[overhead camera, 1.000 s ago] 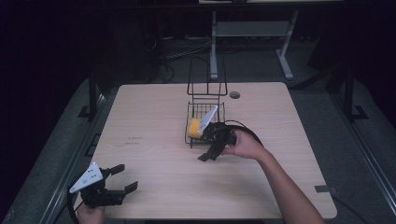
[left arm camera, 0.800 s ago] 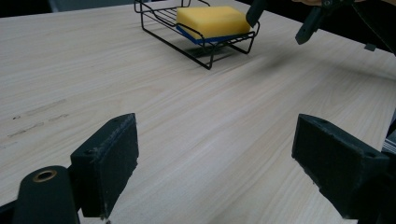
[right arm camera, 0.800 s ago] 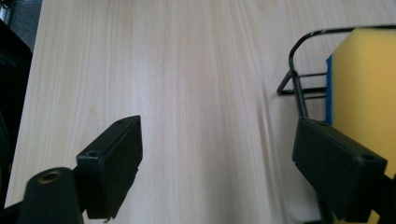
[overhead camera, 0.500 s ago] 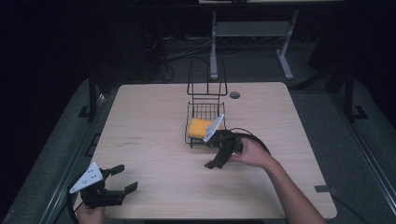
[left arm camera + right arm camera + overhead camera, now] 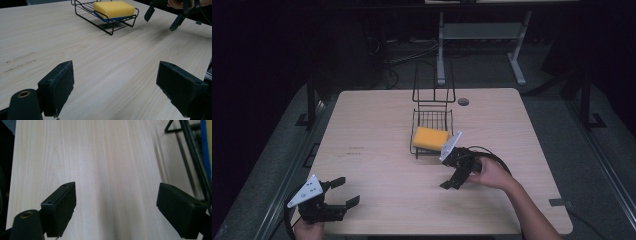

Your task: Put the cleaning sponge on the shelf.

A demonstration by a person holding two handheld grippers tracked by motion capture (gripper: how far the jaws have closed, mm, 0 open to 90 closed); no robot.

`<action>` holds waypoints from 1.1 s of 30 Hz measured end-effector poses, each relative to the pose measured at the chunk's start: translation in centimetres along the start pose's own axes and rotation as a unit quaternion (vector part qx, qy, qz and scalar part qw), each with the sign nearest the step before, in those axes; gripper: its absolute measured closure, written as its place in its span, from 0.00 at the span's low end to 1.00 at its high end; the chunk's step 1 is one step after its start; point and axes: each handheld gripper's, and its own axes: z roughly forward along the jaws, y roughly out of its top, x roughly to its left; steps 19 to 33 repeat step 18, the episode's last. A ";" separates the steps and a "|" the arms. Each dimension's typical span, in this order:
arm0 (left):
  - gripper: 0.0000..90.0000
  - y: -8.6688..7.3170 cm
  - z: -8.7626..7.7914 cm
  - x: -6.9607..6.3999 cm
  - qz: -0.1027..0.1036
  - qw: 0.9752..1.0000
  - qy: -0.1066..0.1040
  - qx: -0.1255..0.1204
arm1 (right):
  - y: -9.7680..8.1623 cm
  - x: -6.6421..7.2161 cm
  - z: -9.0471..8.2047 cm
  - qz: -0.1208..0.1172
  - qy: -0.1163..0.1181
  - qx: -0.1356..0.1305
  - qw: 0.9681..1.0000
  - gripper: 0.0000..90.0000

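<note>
- Tabletop (image 5: 377, 130): pale wood-grain surface, rectangular with rounded corners, bearing a small round grommet (image 5: 463, 102) near its far edge; faint scuff marks lie to the left of the wire rack.
- Wire rack (image 5: 432, 116): black, with an upright back frame, standing at mid-tabletop toward the far edge.
- Sponge (image 5: 430, 138): yellow with a blue underside, lying flat in the near end of the wire rack.
- Right tool (image 5: 455, 176): just in front of the wire rack and to its right, jaws wide apart over bare wood, holding nothing.
- Left tool (image 5: 346, 192): at the near left corner, well apart from the wire rack, jaws spread and empty.
- Room: dark; grey floor, cables and a metal stand (image 5: 482, 30) lie beyond the wire rack.
</note>
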 end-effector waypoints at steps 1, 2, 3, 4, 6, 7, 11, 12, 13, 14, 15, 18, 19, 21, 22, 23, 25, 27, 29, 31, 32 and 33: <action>0.16 0.0 0.0 0.0 0.000 1.000 -0.001 0.000 | -0.4 0.1 -0.1 0.001 -0.002 0.002 1.000 0.17; 0.16 0.0 0.1 0.0 -0.001 1.000 -0.001 0.000 | -0.7 0.2 -0.3 0.004 -0.007 0.006 1.000 0.17; 0.16 0.0 0.1 0.0 -0.001 1.000 -0.001 0.001 | -1.0 0.3 -0.4 0.004 -0.009 0.005 1.000 0.17; 0.16 0.0 0.1 0.0 -0.002 1.000 -0.001 0.001 | -1.2 0.3 -0.5 0.003 -0.011 0.005 1.000 0.17; 0.16 0.0 0.1 0.0 -0.001 1.000 -0.001 0.002 | -1.7 0.5 -0.9 0.008 -0.015 0.004 1.000 0.17; 0.16 0.0 0.1 0.0 -0.001 1.000 0.000 0.002 | -2.0 0.5 -1.1 0.011 -0.017 0.004 1.000 0.17; 0.16 0.0 -0.1 0.1 0.000 1.000 0.001 0.000 | -3.1 1.0 -1.8 0.025 -0.023 -0.003 0.999 0.17; 0.16 -0.1 -0.1 0.1 -0.003 1.000 0.000 -0.001 | -3.4 1.1 -1.9 0.026 -0.027 -0.004 0.999 0.17; 0.16 -0.1 -0.1 0.1 -0.005 1.000 -0.001 -0.003 | -3.8 1.2 -2.0 0.029 -0.034 -0.004 0.999 0.17; 0.16 -0.1 -0.1 0.1 -0.007 1.000 -0.001 -0.005 | -4.1 1.4 -2.3 0.032 -0.040 -0.007 0.999 0.17; 0.16 -0.1 -0.2 0.0 -0.007 1.000 -0.001 -0.005 | -4.3 1.7 -2.5 0.038 -0.044 -0.011 0.998 0.17; 0.16 0.0 -0.1 0.0 -0.004 1.000 0.000 -0.006 | -5.7 3.1 -3.4 0.050 -0.072 -0.032 0.996 0.17; 0.16 0.0 -0.1 0.0 -0.004 1.000 0.000 -0.006 | -5.7 3.1 -3.4 0.050 -0.072 -0.032 0.996 0.17; 0.16 0.0 -0.1 0.0 -0.004 1.000 0.000 -0.006 | -5.7 3.1 -3.4 0.050 -0.072 -0.032 0.996 0.17; 0.16 0.0 -0.1 0.0 -0.004 1.000 0.000 -0.006 | -5.7 3.1 -3.4 0.050 -0.072 -0.032 0.996 0.17; 0.16 0.0 -0.1 0.0 -0.004 1.000 0.000 -0.006 | -5.7 3.1 -3.4 0.050 -0.072 -0.032 0.996 0.17; 0.16 0.0 -0.1 0.0 -0.004 1.000 0.000 -0.006 | -5.7 3.1 -3.4 0.050 -0.072 -0.032 0.996 0.17; 0.16 0.0 -0.1 0.0 -0.004 1.000 0.000 -0.006 | -5.7 3.1 -3.4 0.050 -0.072 -0.032 0.996 0.17; 0.16 0.0 -0.1 0.0 -0.004 1.000 0.000 -0.006 | -5.7 3.1 -3.4 0.050 -0.072 -0.032 0.996 0.17; 0.16 0.0 -0.1 0.0 -0.004 1.000 0.000 -0.006 | -5.7 3.1 -3.4 0.050 -0.072 -0.032 0.996 0.17; 0.16 0.0 -0.1 0.0 -0.004 1.000 0.000 -0.006 | -5.7 3.1 -3.4 0.050 -0.072 -0.032 0.996 0.17; 0.16 0.0 -0.1 0.0 -0.004 1.000 0.000 -0.006 | -5.7 3.1 -3.4 0.050 -0.072 -0.032 0.996 0.17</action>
